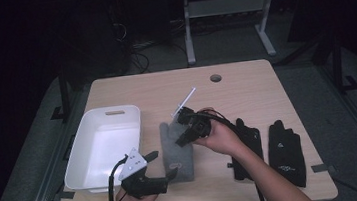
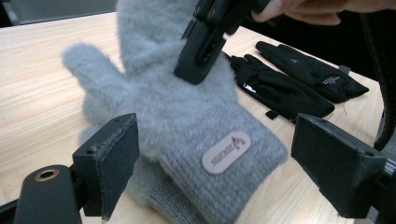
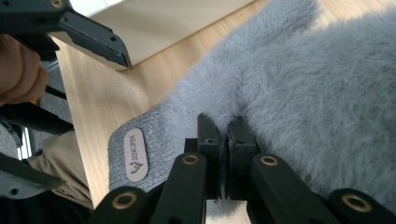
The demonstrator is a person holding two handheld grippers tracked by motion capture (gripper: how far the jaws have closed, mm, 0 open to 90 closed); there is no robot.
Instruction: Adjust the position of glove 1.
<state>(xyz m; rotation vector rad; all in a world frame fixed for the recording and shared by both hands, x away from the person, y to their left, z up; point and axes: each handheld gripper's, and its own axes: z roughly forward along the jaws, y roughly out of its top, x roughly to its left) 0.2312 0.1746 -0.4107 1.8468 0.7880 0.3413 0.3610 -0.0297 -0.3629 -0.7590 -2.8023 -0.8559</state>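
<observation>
Right gripper (image 1: 185, 136): jaws pressed together, tips down on the fluffy body of the grey mitten (image 1: 177, 148). In the right gripper view the two black jaws meet with almost no gap, right at the fur. Cannot tell if some fur is pinched between them.
Left gripper (image 2: 215, 168): released, jaws wide apart. In the left gripper view the cuff of the mitten lies between the jaws, but the pads do not touch it.
Left gripper place: near front edge of the table (image 1: 245, 81), left of centre, just in front of the mitten cuff.
Grey mitten: flat on the table, approx. centre, a bit toward the front. Cuff w/ pink oval label (image 2: 226, 152) points to the front edge, thumb points to the left side.
2nd grey mitten: seems to lie under the first one; a second knitted cuff (image 2: 173, 205) shows below it in the left gripper view.
White tub (image 1: 103, 146): left part of the table, reaching almost to the front-left corner, near the mitten but apart.
Black gloves (image 1: 286, 152): two, side by side, toward the front-right corner, flat, fingers pointing to the back edge. The person's right forearm crosses over the left one of the pair.
</observation>
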